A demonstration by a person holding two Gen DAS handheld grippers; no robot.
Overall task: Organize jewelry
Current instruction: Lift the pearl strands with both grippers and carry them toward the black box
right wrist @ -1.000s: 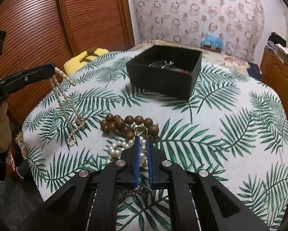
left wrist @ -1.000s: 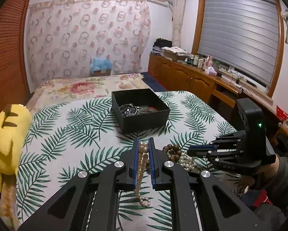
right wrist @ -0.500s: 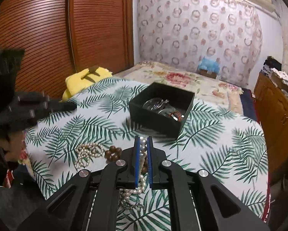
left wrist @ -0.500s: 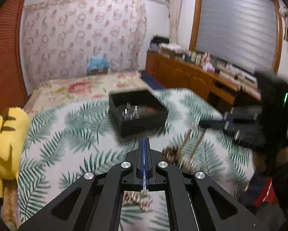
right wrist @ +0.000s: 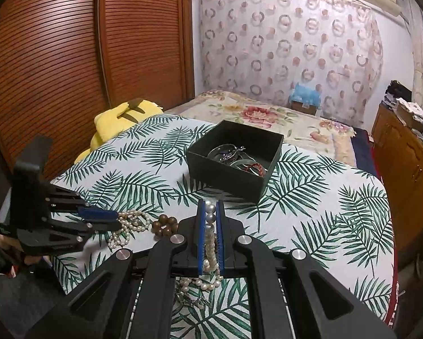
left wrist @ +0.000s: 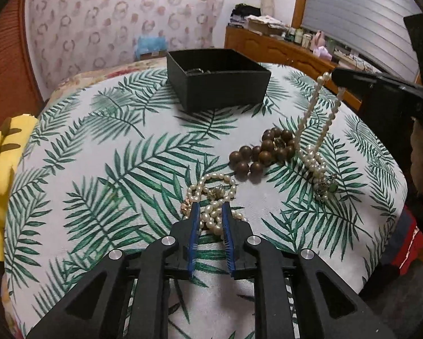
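A palm-leaf cloth covers the tabletop [left wrist: 104, 152]. The left claw [left wrist: 210, 207] is opening over a heaped pearl necklace [left wrist: 211, 195] lying loose between its jaws. The right claw [right wrist: 210, 214] pinches a white pearl strand [left wrist: 310, 118], lifted beside brown wooden beads [left wrist: 263, 152]. The open black box [right wrist: 228, 175] sits toward the far edge.

Black box [left wrist: 220, 84], green palm-leaf print cloth [left wrist: 98, 155], brown beads [left wrist: 265, 152], white pearls [left wrist: 211, 195]
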